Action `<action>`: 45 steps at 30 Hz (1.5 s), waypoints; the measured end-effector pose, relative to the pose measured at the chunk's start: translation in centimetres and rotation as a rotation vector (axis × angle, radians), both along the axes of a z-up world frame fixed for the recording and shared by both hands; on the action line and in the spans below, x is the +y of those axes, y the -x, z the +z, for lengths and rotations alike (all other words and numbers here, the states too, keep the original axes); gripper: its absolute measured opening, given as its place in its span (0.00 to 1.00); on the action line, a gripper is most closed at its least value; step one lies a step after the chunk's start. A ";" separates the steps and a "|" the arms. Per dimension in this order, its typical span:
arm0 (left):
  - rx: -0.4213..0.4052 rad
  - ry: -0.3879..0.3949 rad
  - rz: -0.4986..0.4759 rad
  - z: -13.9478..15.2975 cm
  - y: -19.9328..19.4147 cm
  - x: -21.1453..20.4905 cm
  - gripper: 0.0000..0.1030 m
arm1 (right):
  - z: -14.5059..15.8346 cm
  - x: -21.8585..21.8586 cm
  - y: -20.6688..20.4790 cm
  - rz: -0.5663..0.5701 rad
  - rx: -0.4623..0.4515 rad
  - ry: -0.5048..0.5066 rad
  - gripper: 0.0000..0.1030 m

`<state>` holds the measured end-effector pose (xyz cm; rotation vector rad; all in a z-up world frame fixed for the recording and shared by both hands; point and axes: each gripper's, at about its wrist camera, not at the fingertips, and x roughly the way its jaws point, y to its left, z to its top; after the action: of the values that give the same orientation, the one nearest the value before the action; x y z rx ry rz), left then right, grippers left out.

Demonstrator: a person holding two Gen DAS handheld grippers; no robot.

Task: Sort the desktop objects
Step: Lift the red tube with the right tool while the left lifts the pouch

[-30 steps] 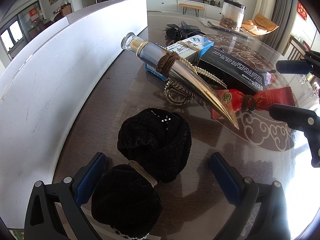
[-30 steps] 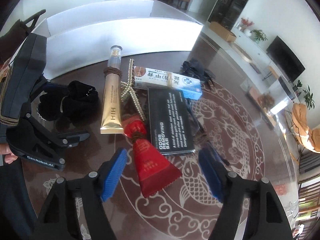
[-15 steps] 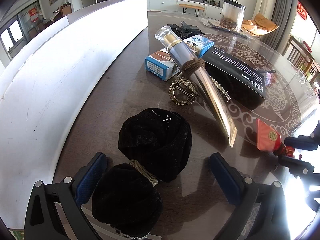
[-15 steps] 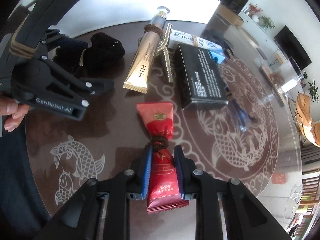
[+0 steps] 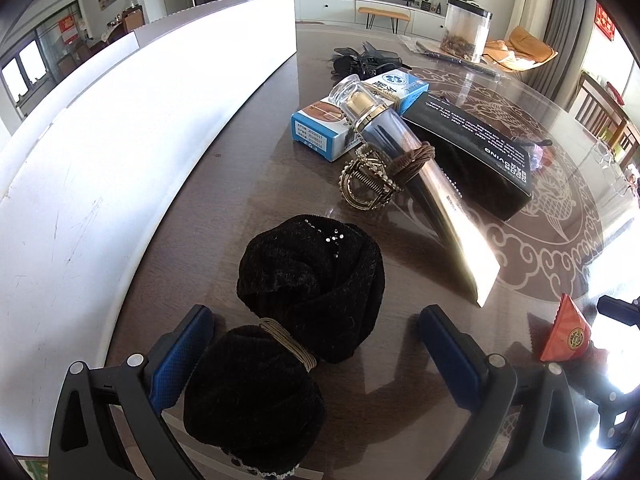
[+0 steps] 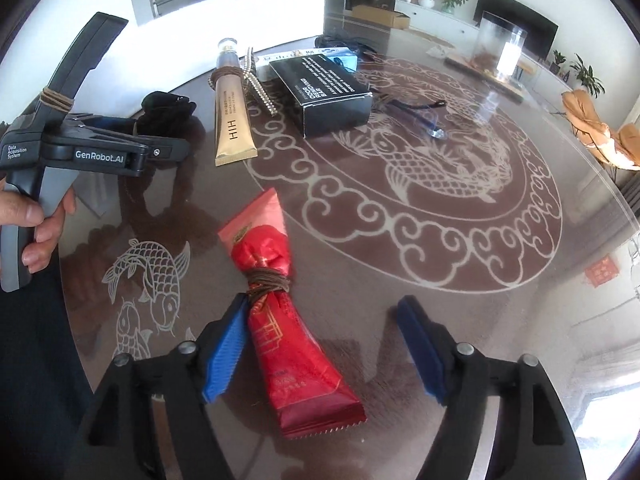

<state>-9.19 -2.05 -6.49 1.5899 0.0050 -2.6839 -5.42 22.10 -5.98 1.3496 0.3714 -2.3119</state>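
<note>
In the left wrist view our left hand-held gripper [image 5: 316,354] stands wide open around the black scrunchie [image 5: 288,320] on the tabletop [image 5: 224,184], not yet pinching it. In the right wrist view our right hand-held gripper [image 6: 324,344] has just been opening and holds nothing; the red tube [image 6: 280,304] lies released between its jaws. We judge the next move is closing the left on the scrunchie
</note>
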 end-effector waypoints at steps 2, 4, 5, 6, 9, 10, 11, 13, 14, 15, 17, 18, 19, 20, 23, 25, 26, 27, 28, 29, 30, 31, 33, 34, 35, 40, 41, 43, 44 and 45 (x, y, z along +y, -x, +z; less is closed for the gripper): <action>0.001 0.000 0.000 0.0 0.0 0.0 1.00 | -0.3 0.3 0.3 -0.003 0.010 0.009 0.76; 0.000 0.000 0.000 0.0 -0.1 0.0 1.00 | -0.5 0.4 0.2 0.010 0.017 0.014 0.84; 0.001 0.000 0.000 0.0 -0.1 0.0 1.00 | -0.6 0.4 0.1 0.017 0.020 0.012 0.92; 0.001 0.000 0.000 0.0 -0.1 0.0 1.00 | -0.8 0.4 0.1 0.019 0.019 0.016 0.95; 0.001 0.000 0.000 0.0 -0.1 0.0 1.00 | -1.0 0.5 -0.4 0.014 0.037 0.026 1.00; 0.001 0.000 0.000 0.0 -0.1 0.0 1.00 | -1.1 0.5 -0.4 0.010 0.041 0.029 1.00; 0.001 0.000 0.000 0.0 -0.1 0.0 1.00 | -1.0 0.5 -0.4 0.005 0.044 0.030 1.00; 0.001 0.000 0.001 0.0 -0.1 0.0 1.00 | -1.0 0.4 -0.5 -0.002 0.047 0.031 1.00; 0.001 -0.001 0.001 0.0 -0.1 0.0 1.00 | -1.0 0.4 -0.5 -0.004 0.049 0.032 1.00; 0.001 -0.001 0.000 0.0 -0.1 0.0 1.00 | -1.0 0.4 -0.5 -0.005 0.052 0.033 1.00; 0.001 0.000 0.001 0.0 -0.1 0.0 1.00 | -1.0 0.4 -0.6 -0.005 0.061 0.039 1.00; 0.001 0.000 0.001 0.0 -0.1 0.0 1.00 | -1.1 0.5 -0.7 -0.006 0.066 0.042 1.00; 0.001 0.000 0.001 0.0 -0.1 0.0 1.00 | -1.1 0.5 -0.8 -0.008 0.073 0.046 1.00; 0.001 0.000 0.001 0.0 -0.2 0.0 1.00 | -1.1 0.5 -0.9 -0.012 0.080 0.050 1.00; 0.001 0.000 0.001 0.0 -0.2 0.0 1.00 | -1.1 0.5 -1.0 -0.020 0.092 0.054 1.00; 0.001 0.000 0.001 0.0 -0.2 0.0 1.00 | -1.1 0.6 -0.9 -0.019 0.092 0.054 1.00; 0.001 0.000 0.001 0.0 -0.2 0.0 1.00 | -1.1 0.6 -0.9 -0.019 0.092 0.055 1.00; 0.001 0.000 0.001 0.0 -0.2 0.0 1.00 | -1.1 0.6 -0.9 -0.019 0.092 0.054 1.00; 0.001 0.000 0.001 0.0 -0.2 0.0 1.00 | -1.1 0.6 -0.9 -0.019 0.092 0.055 1.00; 0.001 0.000 0.001 0.0 -0.2 0.0 1.00 | -1.1 0.6 -1.0 -0.018 0.092 0.055 1.00; 0.001 0.000 0.001 0.0 -0.2 0.0 1.00 | -1.1 0.6 -1.0 -0.018 0.092 0.055 1.00; 0.001 -0.001 0.001 0.0 -0.2 0.0 1.00 | -1.1 0.6 -1.0 -0.018 0.092 0.055 1.00; 0.001 0.000 0.001 0.0 -0.2 0.0 1.00 | -1.1 0.6 -1.0 -0.018 0.092 0.055 1.00; 0.001 0.000 0.001 0.0 -0.2 0.0 1.00 | -1.1 0.6 -1.0 -0.018 0.092 0.055 1.00; 0.002 0.000 0.002 0.0 -0.2 -0.1 1.00 | -1.1 0.6 -1.0 -0.018 0.092 0.055 1.00; 0.002 0.000 0.002 0.0 -0.2 -0.1 1.00 | -1.1 0.6 -1.0 -0.017 0.092 0.055 1.00; 0.002 0.000 0.002 0.0 -0.2 0.0 1.00 | -1.1 0.6 -1.0 -0.017 0.092 0.055 1.00; 0.001 0.000 0.002 0.0 -0.2 -0.1 1.00 | -1.1 0.6 -1.0 -0.017 0.092 0.055 1.00; -0.003 0.000 -0.001 0.0 -0.1 0.0 1.00 | -1.1 0.6 -1.0 -0.016 0.092 0.055 1.00; -0.022 -0.010 -0.021 0.0 0.0 -0.1 1.00 | -1.1 0.6 -1.0 -0.016 0.092 0.055 1.00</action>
<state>-9.19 -2.19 -6.46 1.6315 0.0006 -2.6859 -4.44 22.68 -7.11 1.2275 0.3236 -2.3855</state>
